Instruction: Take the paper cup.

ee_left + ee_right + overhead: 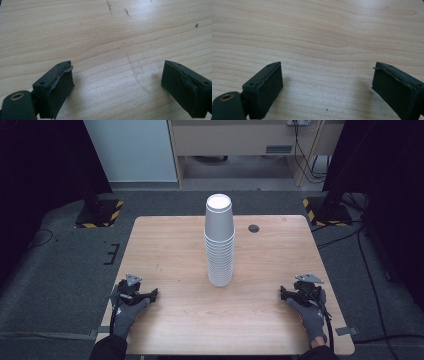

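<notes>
One cup stack (219, 242) stands upright mid-table (165, 245), nearer the far edge. Two grippers rest near the near corners, well apart from it: left gripper (151, 293) and right gripper (283, 292), both spread wide, empty.

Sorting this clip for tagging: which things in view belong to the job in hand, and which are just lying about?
Job in hand:
- tall stack of white paper cups, mid-table
- left gripper, jaws open, resting near the table's edge
- right gripper, jaws open, likewise

Lying about:
- light wooden table with its dark round cable hole
- black stands with yellow-black striped bases
</notes>
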`<control>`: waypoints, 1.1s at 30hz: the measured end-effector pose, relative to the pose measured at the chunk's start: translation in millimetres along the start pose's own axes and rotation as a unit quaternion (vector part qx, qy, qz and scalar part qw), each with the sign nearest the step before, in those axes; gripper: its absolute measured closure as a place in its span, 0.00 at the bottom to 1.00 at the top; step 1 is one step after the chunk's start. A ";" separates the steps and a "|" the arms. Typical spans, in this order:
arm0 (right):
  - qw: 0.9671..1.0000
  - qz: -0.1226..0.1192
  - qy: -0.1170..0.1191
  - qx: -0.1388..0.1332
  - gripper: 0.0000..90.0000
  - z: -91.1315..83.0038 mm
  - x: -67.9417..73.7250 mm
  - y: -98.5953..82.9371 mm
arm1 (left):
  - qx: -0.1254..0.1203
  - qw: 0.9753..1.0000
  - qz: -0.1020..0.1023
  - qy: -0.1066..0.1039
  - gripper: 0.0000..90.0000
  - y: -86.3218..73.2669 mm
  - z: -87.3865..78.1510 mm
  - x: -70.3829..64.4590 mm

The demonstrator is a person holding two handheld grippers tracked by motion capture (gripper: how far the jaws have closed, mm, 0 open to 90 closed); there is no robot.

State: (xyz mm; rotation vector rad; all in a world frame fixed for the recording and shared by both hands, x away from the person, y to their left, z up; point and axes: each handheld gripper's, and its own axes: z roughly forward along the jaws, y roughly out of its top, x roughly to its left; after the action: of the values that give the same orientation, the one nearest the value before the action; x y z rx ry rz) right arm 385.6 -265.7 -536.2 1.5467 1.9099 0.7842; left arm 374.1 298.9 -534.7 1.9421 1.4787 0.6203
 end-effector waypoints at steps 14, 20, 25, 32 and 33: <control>0.992 -0.005 0.087 -0.086 0.12 -32.1 16.3 17.7 | 0.000 1.000 0.004 -0.004 0.08 -0.7 1.4 -2.3; 0.989 -0.002 0.101 -0.112 0.12 -46.7 19.3 25.5 | 0.001 1.000 0.004 -0.004 0.07 -0.7 1.5 -2.6; 0.985 0.002 0.108 -0.137 0.13 -60.2 22.2 34.7 | 0.003 1.000 0.006 -0.006 0.06 -0.6 1.7 -2.7; 0.975 -0.001 0.129 -0.182 0.13 -81.7 32.5 54.8 | 0.003 1.000 0.006 -0.006 0.05 -0.5 1.8 -2.7; 0.974 0.001 0.131 -0.185 0.14 -83.7 34.4 57.0 | 0.003 1.000 0.006 -0.006 0.05 -0.5 1.8 -2.8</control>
State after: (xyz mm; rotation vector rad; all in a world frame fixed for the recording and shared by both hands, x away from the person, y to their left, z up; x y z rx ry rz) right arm 355.6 -230.5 -439.8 1.2634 1.8058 1.3177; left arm 374.2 296.0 -536.4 1.9565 1.4642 0.6092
